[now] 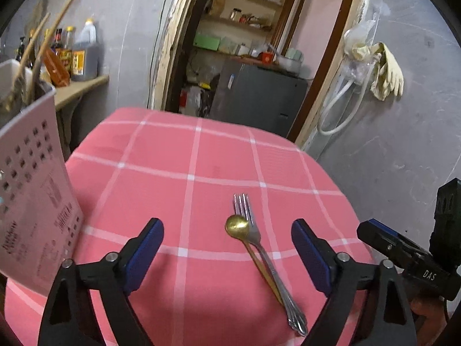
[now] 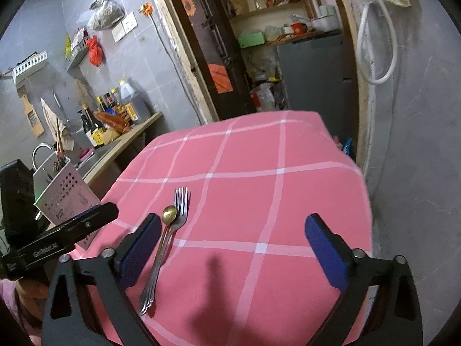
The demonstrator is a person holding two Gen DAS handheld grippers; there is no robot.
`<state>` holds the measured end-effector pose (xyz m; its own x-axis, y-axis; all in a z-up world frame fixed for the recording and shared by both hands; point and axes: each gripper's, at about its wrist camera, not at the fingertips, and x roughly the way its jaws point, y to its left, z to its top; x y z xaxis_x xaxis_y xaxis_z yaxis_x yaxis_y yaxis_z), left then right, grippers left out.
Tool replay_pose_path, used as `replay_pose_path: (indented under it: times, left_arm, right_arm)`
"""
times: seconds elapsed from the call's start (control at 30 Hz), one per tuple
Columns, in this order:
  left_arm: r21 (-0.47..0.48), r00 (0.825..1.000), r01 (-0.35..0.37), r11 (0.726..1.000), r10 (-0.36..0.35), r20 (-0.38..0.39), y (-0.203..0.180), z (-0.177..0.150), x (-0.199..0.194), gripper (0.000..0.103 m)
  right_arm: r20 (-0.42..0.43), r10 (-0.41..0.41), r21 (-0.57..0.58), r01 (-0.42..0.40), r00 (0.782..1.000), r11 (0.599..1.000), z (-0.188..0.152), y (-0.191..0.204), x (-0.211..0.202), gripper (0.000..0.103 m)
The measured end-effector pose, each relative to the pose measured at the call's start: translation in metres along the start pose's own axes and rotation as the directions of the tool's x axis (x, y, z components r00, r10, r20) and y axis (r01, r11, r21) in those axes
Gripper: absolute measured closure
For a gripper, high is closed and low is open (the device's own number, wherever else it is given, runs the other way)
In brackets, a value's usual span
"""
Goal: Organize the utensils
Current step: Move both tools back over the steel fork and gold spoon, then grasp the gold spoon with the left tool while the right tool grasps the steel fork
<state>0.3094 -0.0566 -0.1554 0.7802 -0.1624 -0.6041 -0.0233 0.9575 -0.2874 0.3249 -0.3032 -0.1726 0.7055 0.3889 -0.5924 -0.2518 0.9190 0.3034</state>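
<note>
- Holder (image 1: 34, 190) at far left, white, perforated, sticks already standing in it, close beside left claw; risk of a knock or tip if that claw swings left with a utensil.
- Left claw (image 1: 227, 248) spread wide, empty, above the pink cloth (image 1: 173, 150); spoon and fork between its pads' line but untouched.
- Spoon (image 1: 236, 225), gold, lying across fork (image 1: 259, 239), handles touching and nearly parallel, pointing near-right; likely to pinch both at once, or drag one and spin the other.
- Thin handles flat on soft cloth; pads could snag fabric or slide off metal.
- Right claw (image 2: 233, 248) spread, empty, just right of the pair; both claws converging on one spot, risk of collision.
</note>
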Motion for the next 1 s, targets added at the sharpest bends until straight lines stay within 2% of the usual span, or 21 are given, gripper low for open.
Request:
replay_pose_path:
  times: [0.07,0.17,0.33,0.4,0.5,0.57,0.63,0.77,1.0]
  left_arm:
    - [-0.009,1.000,0.005,1.000,-0.005,-0.014,0.002,-0.001,0.006,0.020]
    - [-0.025,0.999,0.015,1.000,-0.016,-0.043,0.003,-0.002,0.016,0.028]
    - [-0.054,0.998,0.017,0.998,-0.020,-0.056,0.006,-0.003,0.026,0.031]
    - [-0.060,0.997,0.021,0.998,-0.025,-0.071,0.006,-0.003,0.033,0.036]
    - [-0.070,0.993,0.040,0.997,-0.047,-0.106,0.007,-0.003,0.043,0.047]
    - [-0.083,0.989,0.060,0.995,-0.070,-0.132,0.010,-0.003,0.049,0.055]
    - [-0.099,0.983,0.084,0.992,-0.098,-0.152,0.012,-0.003,0.054,0.057]
    - [-0.140,0.971,0.126,0.982,-0.151,-0.187,0.018,-0.003,0.066,0.064]
    - [-0.188,0.958,0.182,0.965,-0.217,-0.187,0.025,0.001,0.077,0.067]
  right_arm:
    - [-0.018,0.010,0.000,-0.010,1.000,1.000,-0.002,-0.002,0.005,0.022]
    - [-0.042,0.024,-0.007,-0.024,0.999,1.000,-0.002,-0.001,0.015,0.031]
    - [-0.062,0.046,-0.032,-0.048,0.997,0.998,0.000,0.006,0.030,0.035]
    - [-0.074,0.059,-0.038,-0.062,0.996,0.997,0.002,0.009,0.035,0.039]
    - [-0.091,0.080,-0.057,-0.086,0.993,0.995,0.005,0.013,0.043,0.050]
    - [-0.117,0.109,-0.068,-0.117,0.987,0.991,0.008,0.016,0.052,0.061]
    - [-0.144,0.136,-0.075,-0.148,0.980,0.986,0.011,0.017,0.060,0.069]
    - [-0.203,0.191,-0.081,-0.211,0.960,0.974,0.018,0.018,0.079,0.073]
    - [-0.273,0.256,-0.088,-0.289,0.927,0.953,0.030,0.026,0.109,0.078]
